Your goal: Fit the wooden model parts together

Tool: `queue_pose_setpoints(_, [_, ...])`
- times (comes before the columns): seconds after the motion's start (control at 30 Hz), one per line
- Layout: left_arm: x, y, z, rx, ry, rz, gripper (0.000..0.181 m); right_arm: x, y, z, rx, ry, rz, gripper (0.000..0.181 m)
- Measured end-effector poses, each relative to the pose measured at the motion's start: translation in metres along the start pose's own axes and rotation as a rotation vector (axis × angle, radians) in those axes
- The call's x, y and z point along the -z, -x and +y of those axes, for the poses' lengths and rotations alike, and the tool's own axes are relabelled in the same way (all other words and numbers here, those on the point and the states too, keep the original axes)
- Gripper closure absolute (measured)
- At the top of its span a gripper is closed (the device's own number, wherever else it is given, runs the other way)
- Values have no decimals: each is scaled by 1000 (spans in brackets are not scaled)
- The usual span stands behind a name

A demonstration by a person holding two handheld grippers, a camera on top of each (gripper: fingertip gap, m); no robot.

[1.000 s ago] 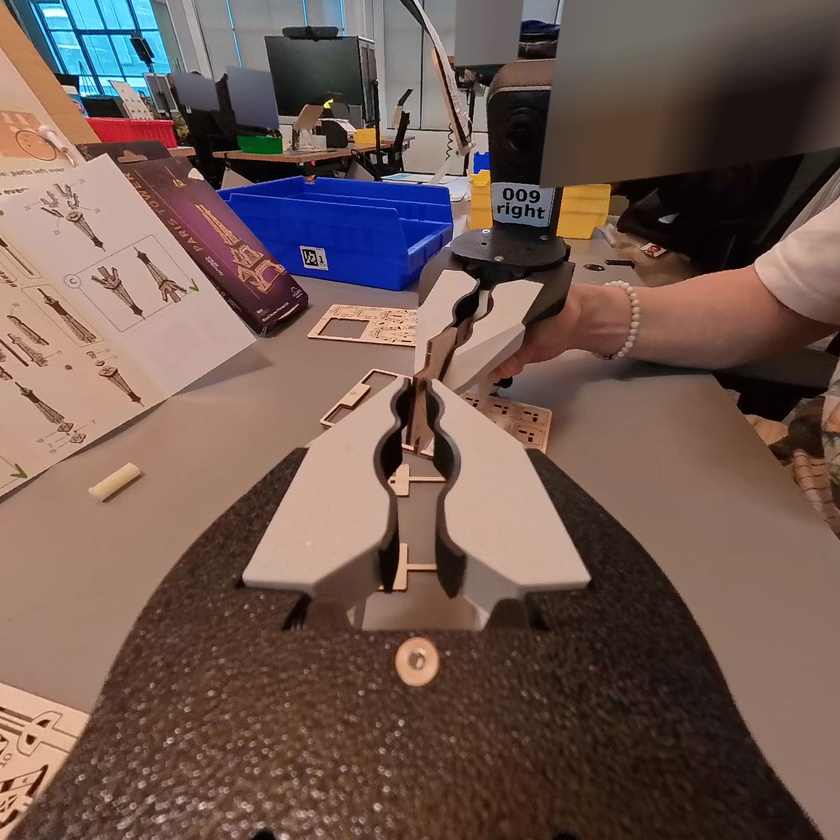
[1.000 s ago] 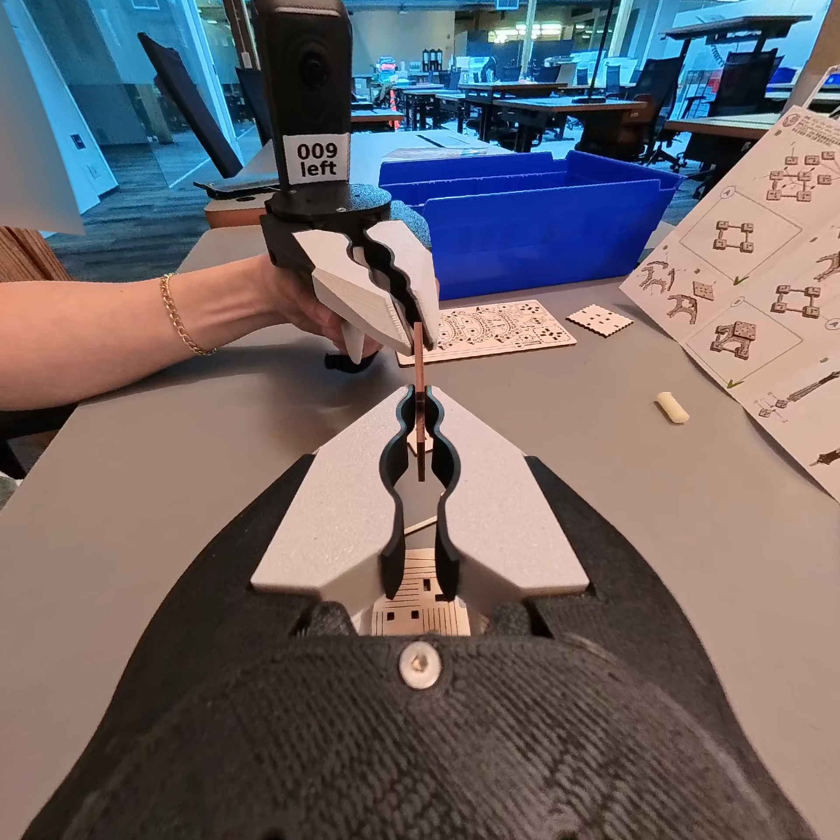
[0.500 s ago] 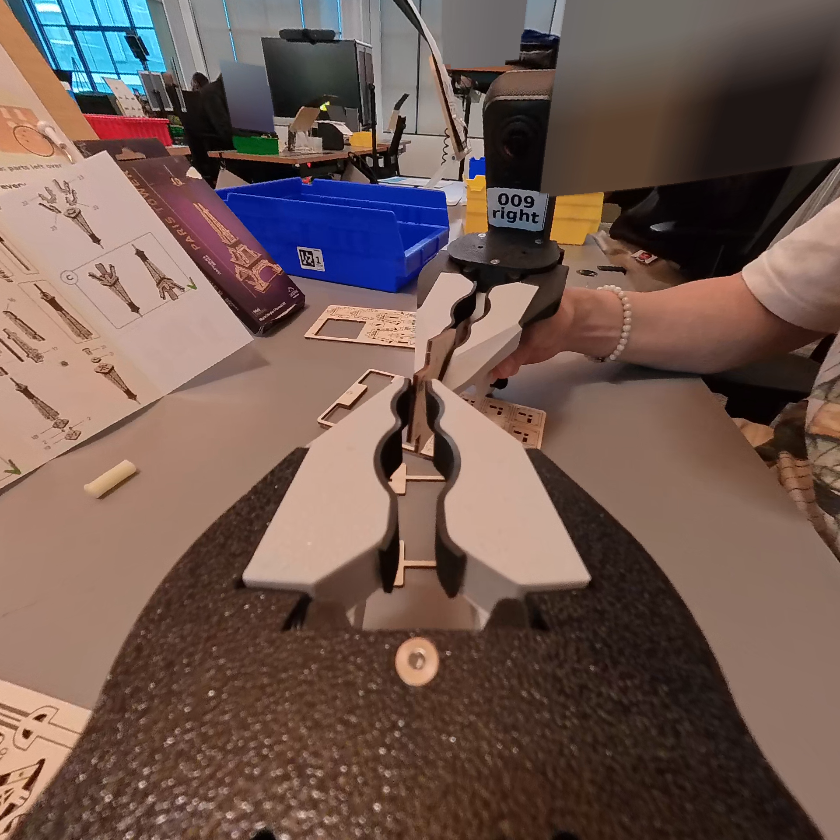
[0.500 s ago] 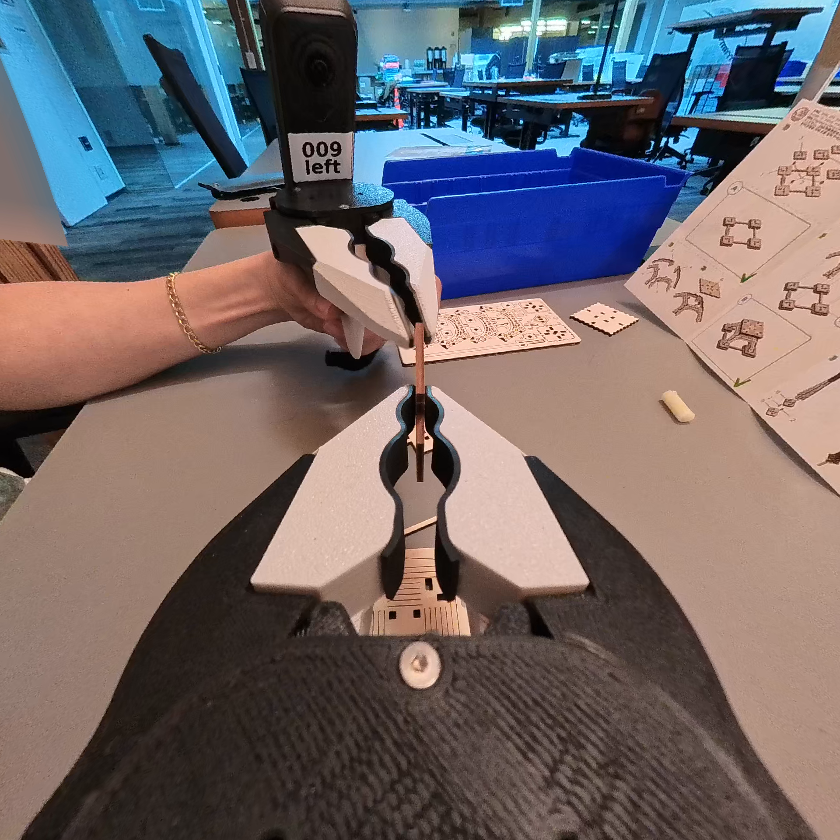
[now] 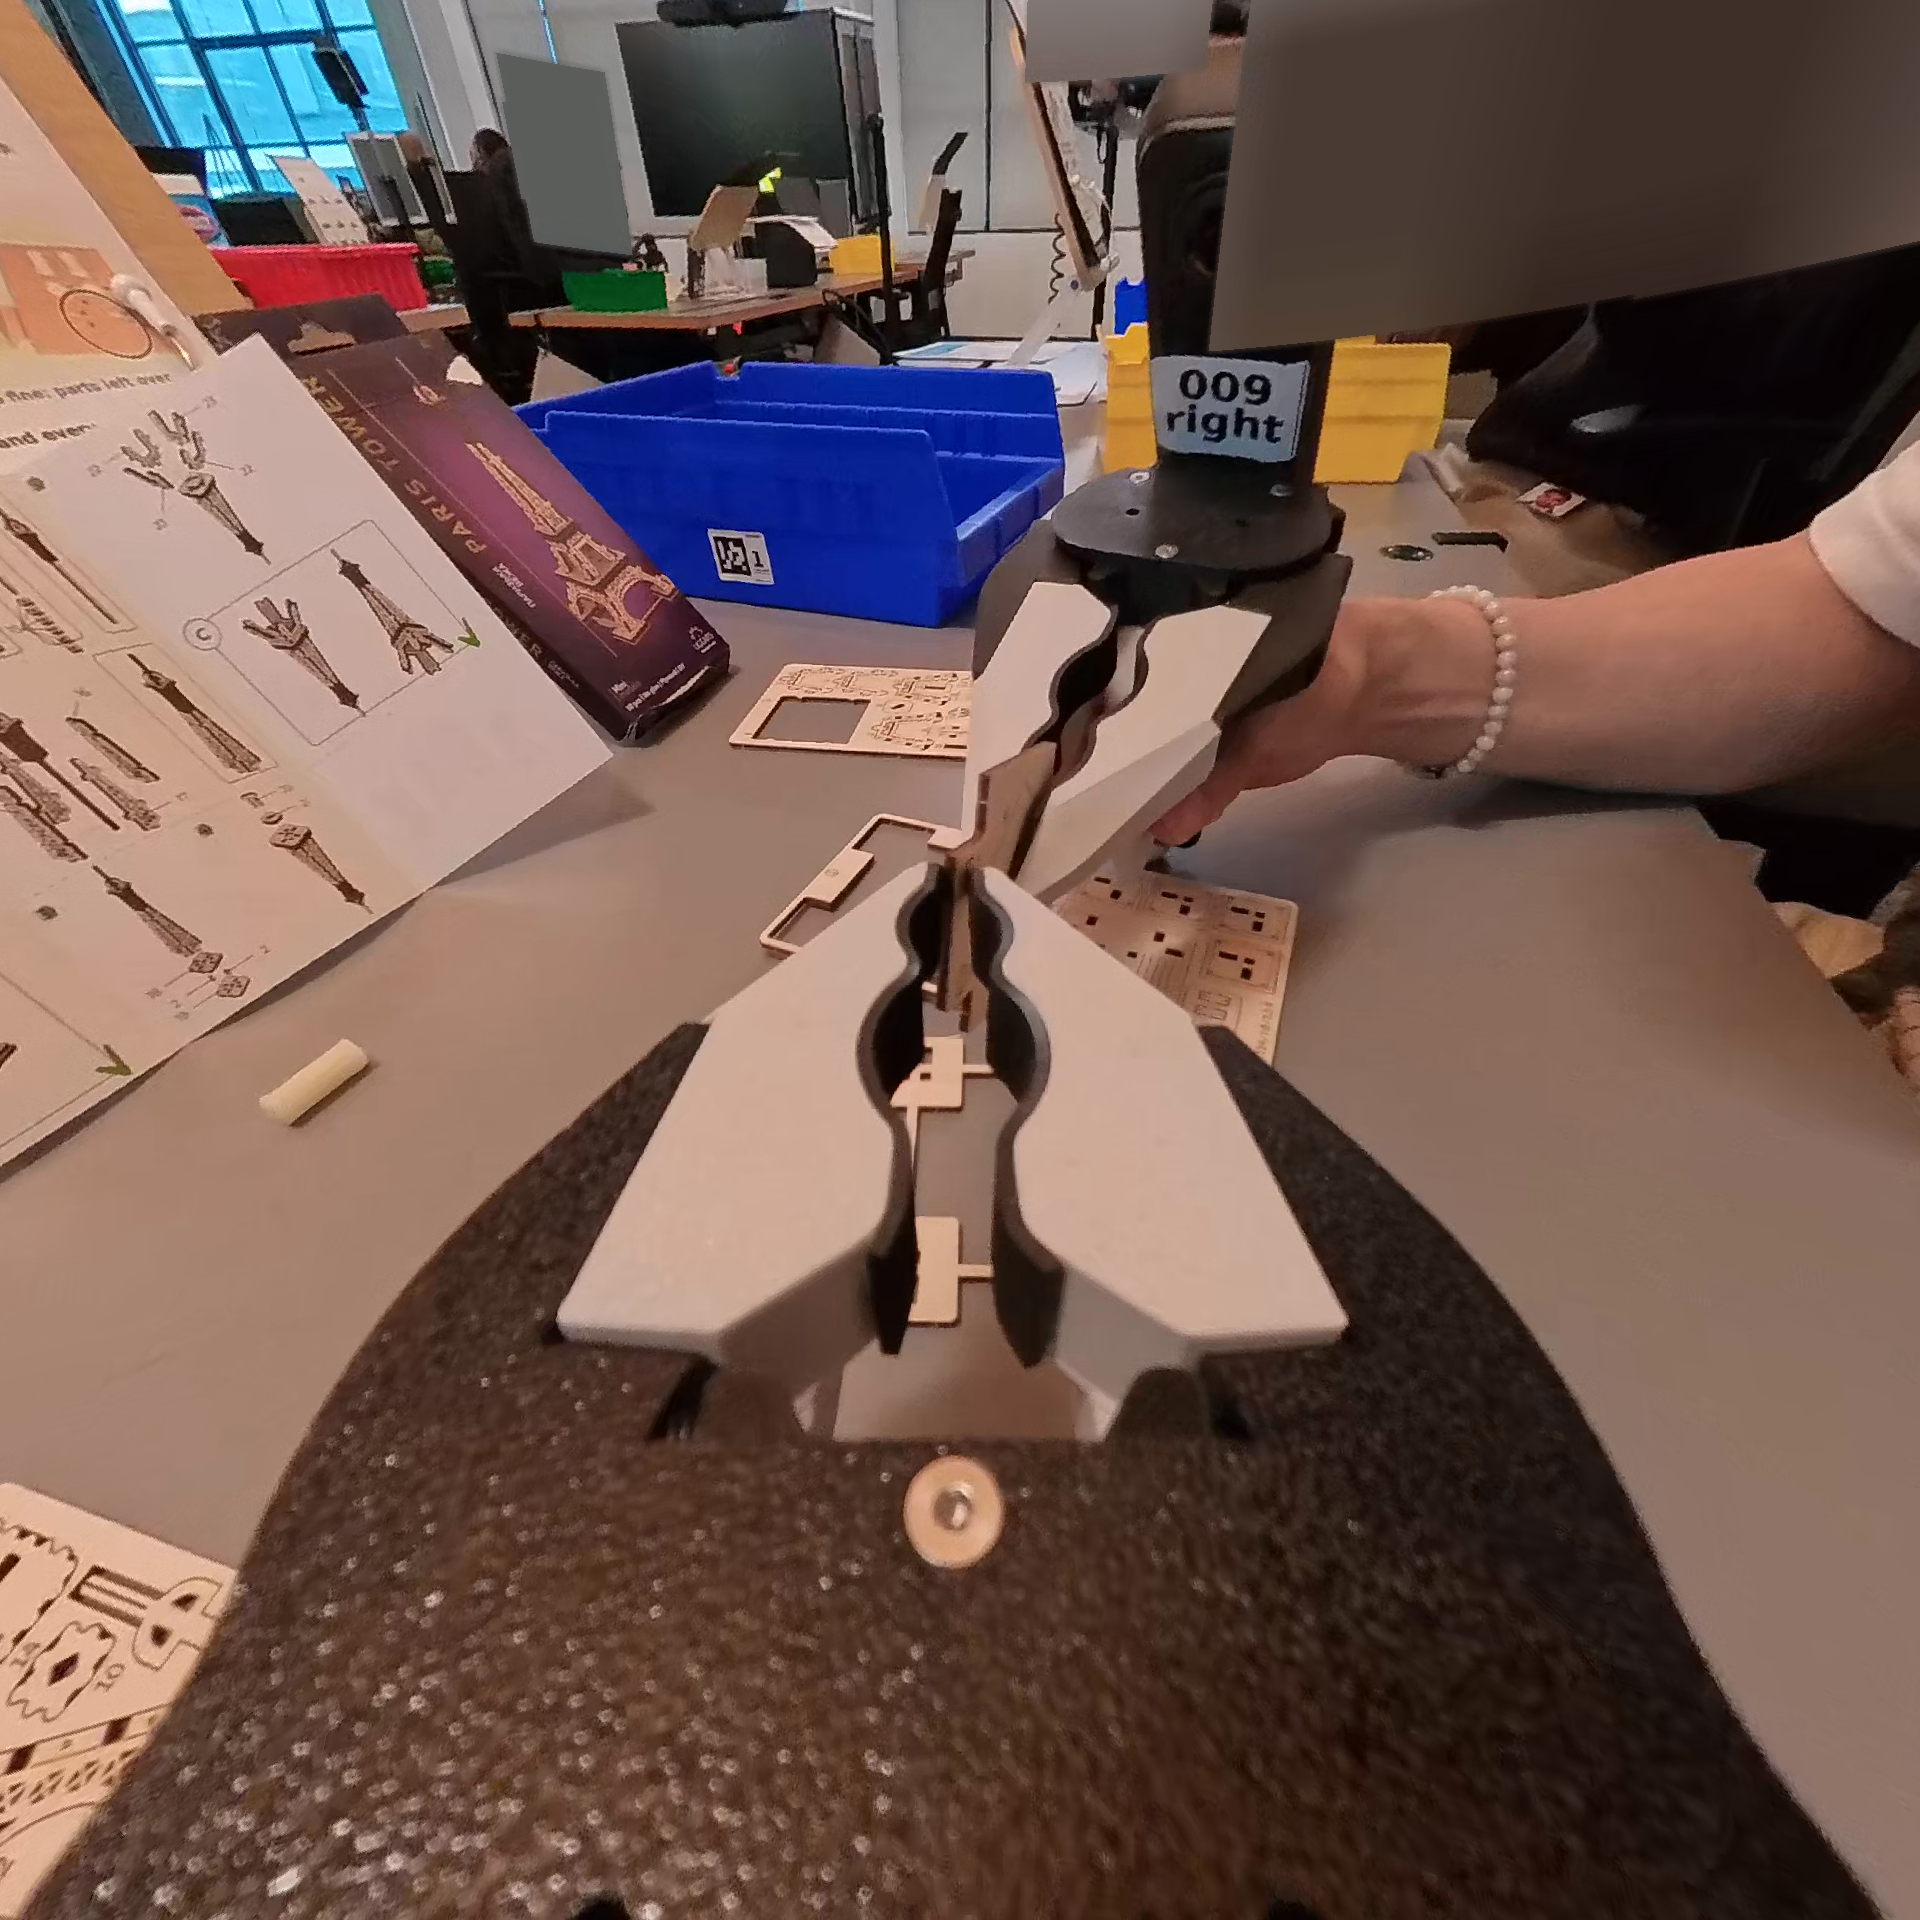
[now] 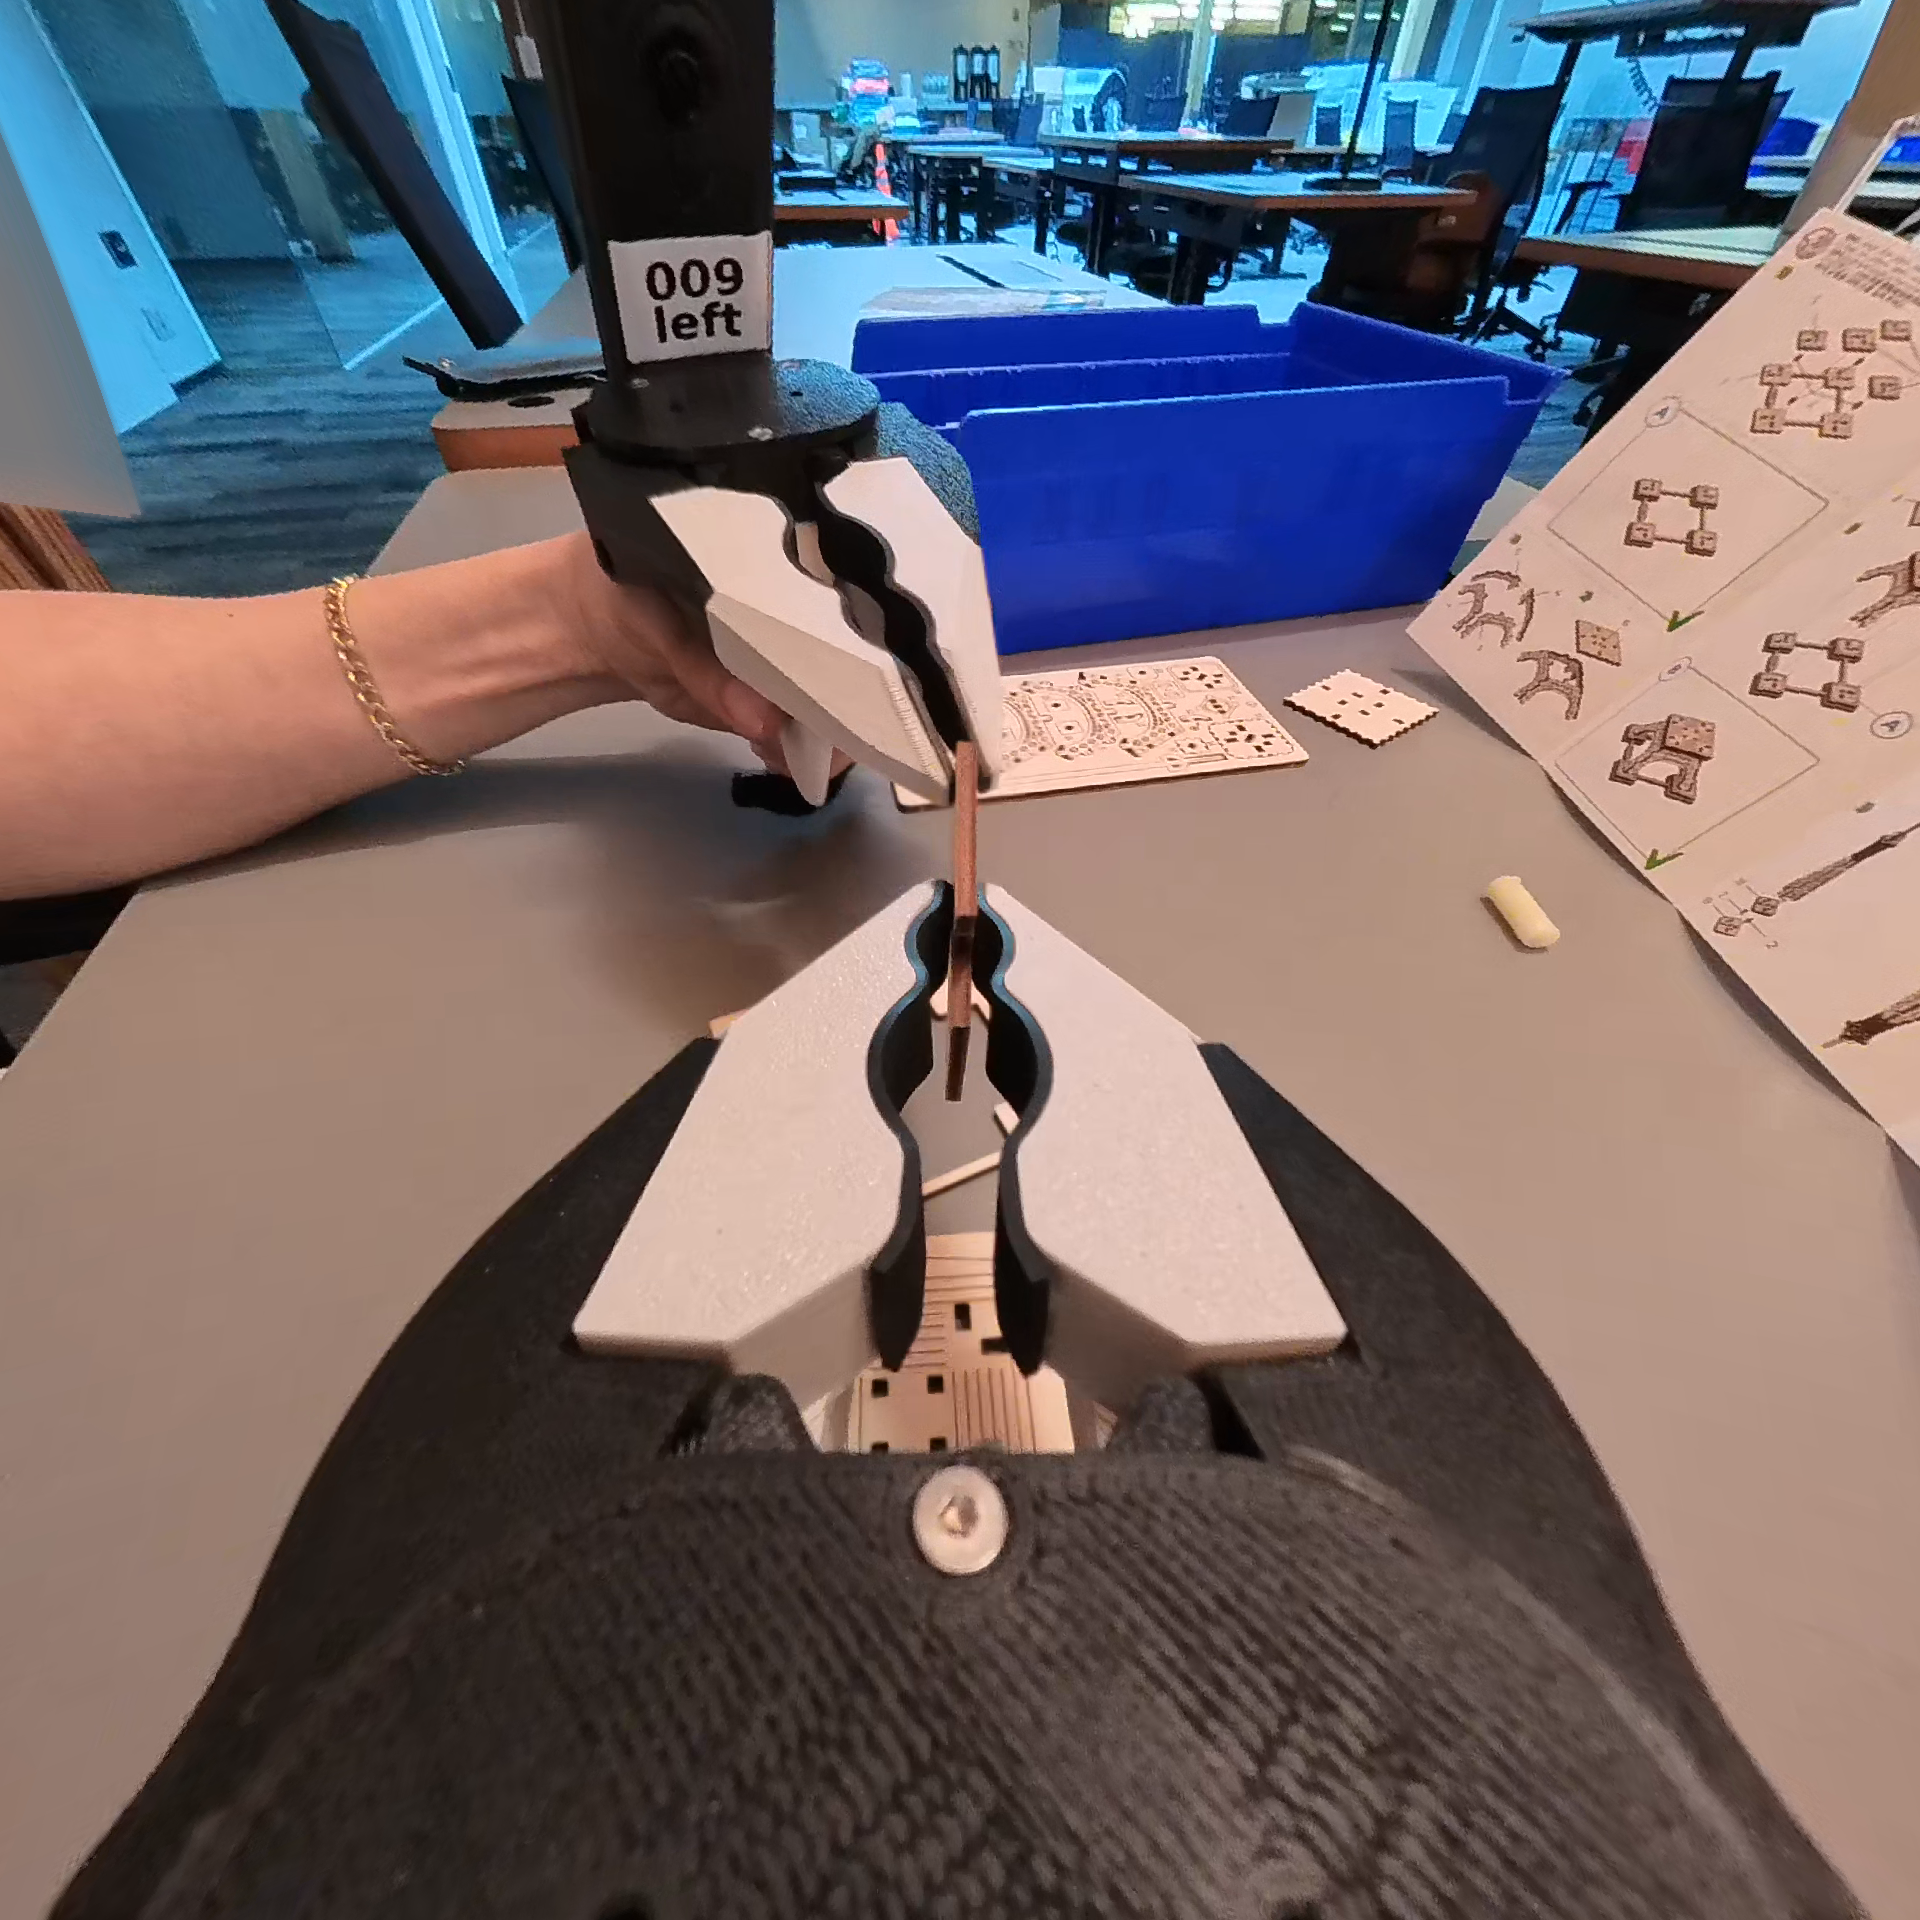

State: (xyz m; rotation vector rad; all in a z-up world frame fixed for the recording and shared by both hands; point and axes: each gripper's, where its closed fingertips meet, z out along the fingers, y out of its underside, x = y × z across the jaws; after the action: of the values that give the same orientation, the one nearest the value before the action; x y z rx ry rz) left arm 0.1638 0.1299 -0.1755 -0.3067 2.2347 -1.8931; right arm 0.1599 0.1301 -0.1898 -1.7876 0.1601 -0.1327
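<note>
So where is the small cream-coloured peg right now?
The cream peg lies loose on the grey table, left in the left wrist view, just below the instruction sheet; both grippers are elsewhere.

Surface: a flat grey table (image 5: 1558, 1039) is carrying everything.
Back: a blue plastic bin (image 5: 831, 488) is sitting near the far edge.
Left side: a white printed instruction sheet (image 5: 208, 727) is lying beside a dark purple cardboard box (image 5: 520, 540).
Middle: pale laser-cut wooden sheets (image 5: 862, 707) are lying flat.
Small item: a short cream cylindrical stick (image 5: 312, 1081) is lying just beside the sheet.
</note>
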Motion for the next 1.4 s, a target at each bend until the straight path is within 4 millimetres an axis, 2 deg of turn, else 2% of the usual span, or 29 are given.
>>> queue_pose_setpoints(0.07, [-2,-1,-1,4,-4,4,181,1,-1,2,2,9,4,181])
queue_pose_setpoints(0.17, [-2,-2,-11,16,-54,5,181,4,-7,-10,-71,-76,20,172])
queue_pose_setpoints(0.3, [-3,-3,-13,28,-73,10,181,6,-6,-11,-41,-79,17,174])
queue_pose_setpoints(0.43, [-2,-5,-16,61,-109,40,181,6,-6,-15,-38,-111,21,164])
queue_pose_setpoints(0.5, [-2,-6,-19,74,-132,53,181,8,-5,-18,-47,-136,3,169])
queue_pose_setpoints(0.57, [-2,-8,-22,90,-157,72,181,10,-4,-23,-72,-169,-12,166])
queue_pose_setpoints(0.77, [-1,-12,-28,146,-217,132,181,14,7,-30,-70,-217,-107,180])
queue_pose_setpoints(1.0, [-3,-12,-30,148,-232,128,181,19,3,-39,-93,-276,-88,178])
queue_pose_setpoints(1.4, [-9,-2,-14,129,-140,55,180,13,-5,-23,-118,-188,-56,181])
